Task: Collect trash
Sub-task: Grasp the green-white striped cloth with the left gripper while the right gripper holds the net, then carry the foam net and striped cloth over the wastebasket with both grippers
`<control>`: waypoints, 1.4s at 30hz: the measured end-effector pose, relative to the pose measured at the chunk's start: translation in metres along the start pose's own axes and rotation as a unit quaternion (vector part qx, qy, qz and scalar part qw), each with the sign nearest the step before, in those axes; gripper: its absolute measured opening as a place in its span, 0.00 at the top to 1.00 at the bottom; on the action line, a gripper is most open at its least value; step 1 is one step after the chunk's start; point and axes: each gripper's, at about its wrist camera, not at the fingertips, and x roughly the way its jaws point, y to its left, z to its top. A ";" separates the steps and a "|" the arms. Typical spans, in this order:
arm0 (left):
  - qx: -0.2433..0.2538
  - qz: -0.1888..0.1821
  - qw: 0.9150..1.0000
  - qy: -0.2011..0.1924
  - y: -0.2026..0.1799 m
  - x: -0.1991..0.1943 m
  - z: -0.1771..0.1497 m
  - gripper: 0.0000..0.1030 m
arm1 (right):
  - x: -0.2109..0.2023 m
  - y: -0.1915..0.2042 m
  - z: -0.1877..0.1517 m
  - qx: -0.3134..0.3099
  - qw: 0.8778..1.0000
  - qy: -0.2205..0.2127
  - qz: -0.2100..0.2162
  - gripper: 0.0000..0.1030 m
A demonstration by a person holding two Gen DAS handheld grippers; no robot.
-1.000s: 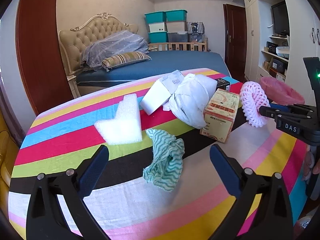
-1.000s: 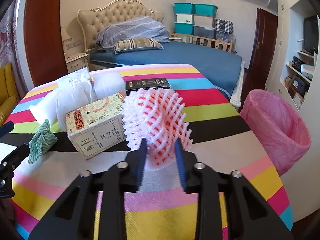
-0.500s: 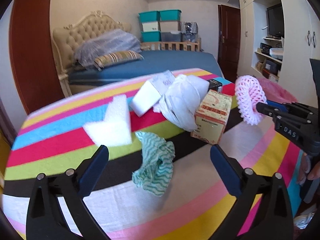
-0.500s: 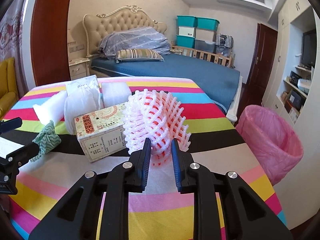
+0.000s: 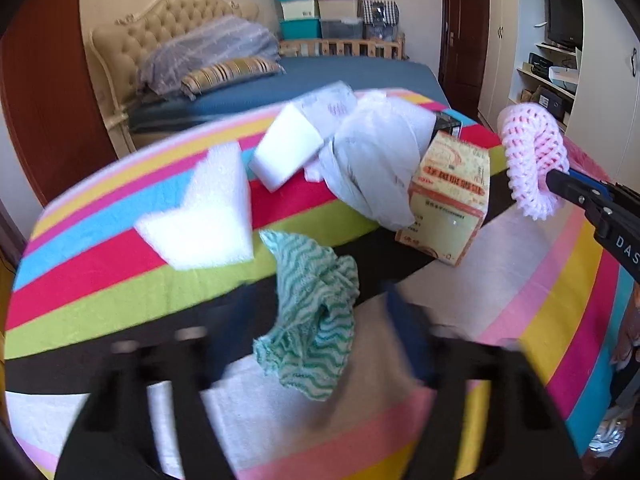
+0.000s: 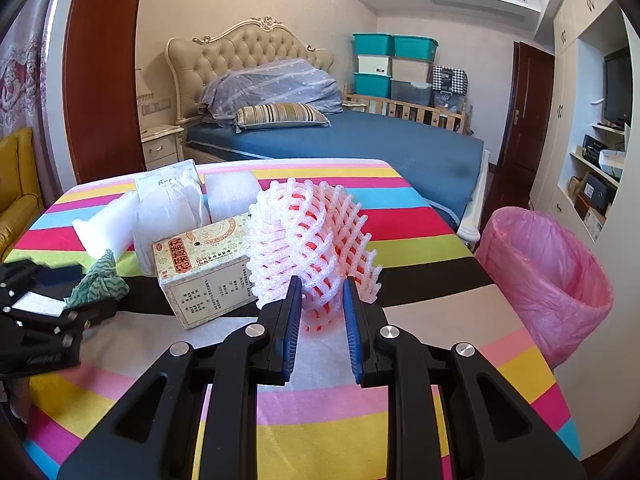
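My right claw [image 6: 319, 312] pinches the foam net [image 6: 310, 240] above the desk [image 6: 420, 312]; my left claw [image 5: 316, 336], closing, straddles the green rag [image 5: 312, 312]. Risk: blurred, hasty closure may snag the striped cloth or miss.

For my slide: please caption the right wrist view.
Right tool shut on foam net above striped table, pink bin nearby.

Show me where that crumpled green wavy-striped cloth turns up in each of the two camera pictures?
Left wrist view: green cloth lies low in the middle, between the closing fingers.
Right wrist view: green cloth sits at the left edge, small.
Shared landmark: the printed cardboard box just beyond it.
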 end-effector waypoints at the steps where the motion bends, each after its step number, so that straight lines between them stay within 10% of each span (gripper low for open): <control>1: -0.004 -0.006 1.000 0.006 0.001 0.002 0.000 0.66 | 0.000 -0.001 0.000 0.001 1.000 -0.001 0.001 0.80; 26: 0.023 0.038 0.993 -0.109 -0.016 -0.044 -0.011 0.71 | -0.009 -0.009 -0.003 0.014 1.000 -0.020 0.018 0.80; 42: 0.057 0.001 0.988 -0.145 -0.056 -0.080 -0.013 0.71 | -0.050 -0.022 -0.018 0.016 0.996 -0.041 0.075 0.80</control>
